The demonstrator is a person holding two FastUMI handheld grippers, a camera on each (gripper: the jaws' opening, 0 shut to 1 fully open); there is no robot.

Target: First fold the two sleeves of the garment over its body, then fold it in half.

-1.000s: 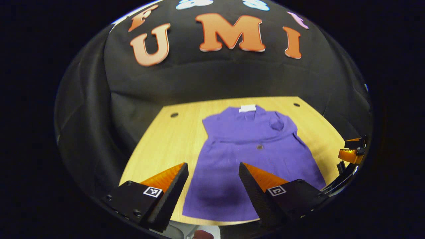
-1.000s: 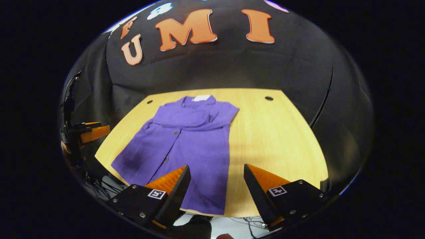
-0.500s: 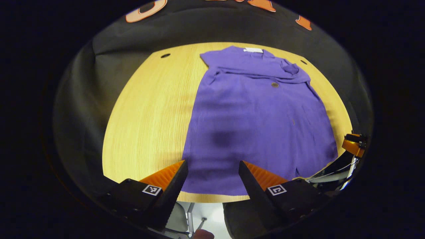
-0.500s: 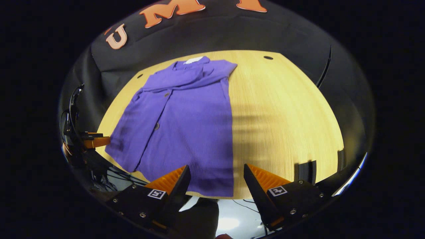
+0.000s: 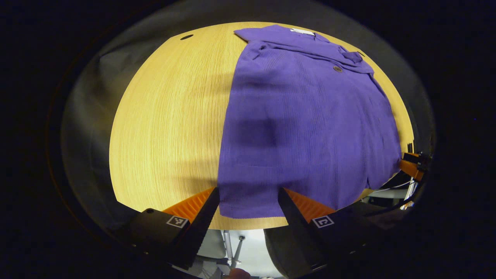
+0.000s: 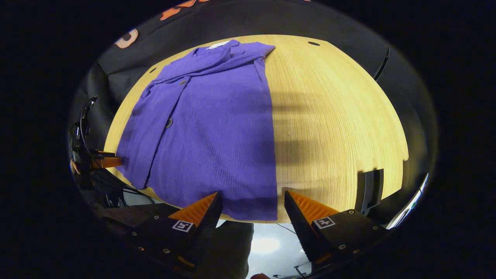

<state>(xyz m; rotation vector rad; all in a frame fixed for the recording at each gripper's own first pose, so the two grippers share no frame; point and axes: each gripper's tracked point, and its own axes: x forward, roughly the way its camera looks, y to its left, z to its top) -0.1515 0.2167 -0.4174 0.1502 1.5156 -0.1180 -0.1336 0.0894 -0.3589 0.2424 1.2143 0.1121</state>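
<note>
A purple buttoned garment lies flat on the wooden table, collar at the far end, both sleeves lying folded across its upper body. My left gripper hangs open over the hem's left corner at the near table edge. In the right gripper view the same garment stretches away, and my right gripper is open above the hem's right corner. The hem lies between each pair of fingers, untouched. The other gripper shows at the right rim of the left gripper view.
Bare wood lies left of the garment in the left gripper view and right of the garment on the table in the right gripper view. A dark clamp sits on the near table edge. Small holes mark the far corners. Pale floor shows below the edge.
Both grippers have tilted down and moved in over the near hem; the wall has slid out of sight and the garment looms larger. Both stay open.
</note>
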